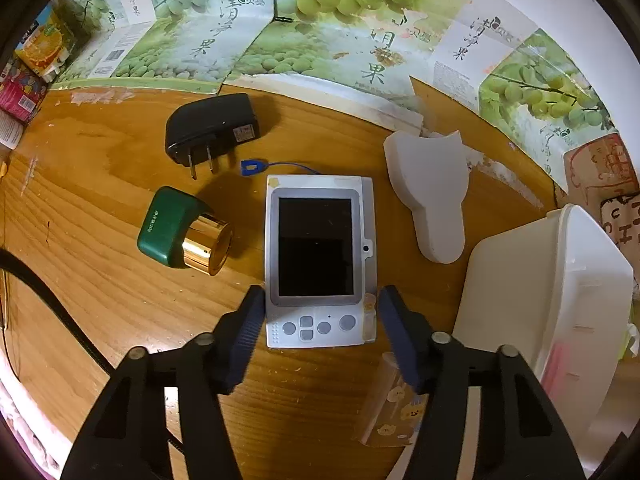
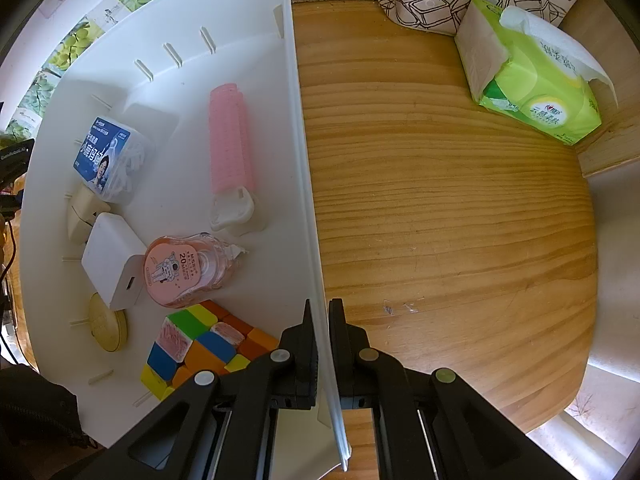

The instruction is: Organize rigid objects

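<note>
The left gripper (image 1: pixel 322 320) straddles the lower end of a white handheld game console (image 1: pixel 320 260) flat on the wooden table (image 1: pixel 100 200), left pad touching, while the right gripper (image 2: pixel 323 320) pinches the white bin's wall (image 2: pixel 304 184).

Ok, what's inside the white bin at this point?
The white bin holds a pink hair roller, blue-labelled floss box, white charger, pink correction tape, puzzle cube, a round tan disc and a beige piece. The right gripper covers the near corner.

Right tongs (image 2: pixel 323 344) clamped on white bin (image 2: pixel 298 128) wall, puzzle cube (image 2: pixel 200 344) inside, tissue pack (image 2: pixel 532 80) on table (image 2: pixel 440 208)
</note>
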The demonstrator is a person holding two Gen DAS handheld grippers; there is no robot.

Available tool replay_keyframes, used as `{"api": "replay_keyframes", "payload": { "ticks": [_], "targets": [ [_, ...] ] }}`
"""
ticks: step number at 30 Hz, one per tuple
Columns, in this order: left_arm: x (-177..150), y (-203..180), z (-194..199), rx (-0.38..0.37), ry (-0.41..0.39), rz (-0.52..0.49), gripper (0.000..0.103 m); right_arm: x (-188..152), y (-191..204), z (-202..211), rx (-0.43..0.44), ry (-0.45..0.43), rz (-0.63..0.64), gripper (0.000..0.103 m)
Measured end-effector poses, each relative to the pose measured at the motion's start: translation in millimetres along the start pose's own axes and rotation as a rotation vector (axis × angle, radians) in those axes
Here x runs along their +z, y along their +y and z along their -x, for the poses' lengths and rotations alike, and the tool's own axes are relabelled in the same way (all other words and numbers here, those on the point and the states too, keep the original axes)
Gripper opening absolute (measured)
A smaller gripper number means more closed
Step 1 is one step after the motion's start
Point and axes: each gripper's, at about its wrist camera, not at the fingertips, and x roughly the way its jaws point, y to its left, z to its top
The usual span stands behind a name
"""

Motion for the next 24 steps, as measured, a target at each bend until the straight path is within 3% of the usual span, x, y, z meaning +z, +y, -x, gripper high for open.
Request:
{"api": "replay_keyframes", "payload": {
  "ticks": [10,19,20,21,24],
  "targets": [
    [-7.2,3.9,7.1,-0.027,-0.011,-0.006,0.060,0.2,3.9,0.9,-0.006,0.002,0.013,0.005],
    [-20.5,4.1,49.1,-0.100,-0.116,-0.033,0.059,-2.1,10.2,0.6,-0.015,-0.003,0.033,0.004],
    [-21.1,3.0,55.8,-0.095,-0.136,-0.039,0.023,-3.1,11.3,0.1,-0.015,-0.005,0.033,0.004],
    [-22.1,7.3,64.2,-0.091,-0.156,-0.047,0.005,-3.4,11.6,0.2,-0.015,-0.006,0.033,0.004],
    [-26.2,14.2,86.3,-0.234,-0.189,-0.032,0.006,-5.0,12.3,0.3,-0.012,-0.012,0.034,0.004]
  ]
}}
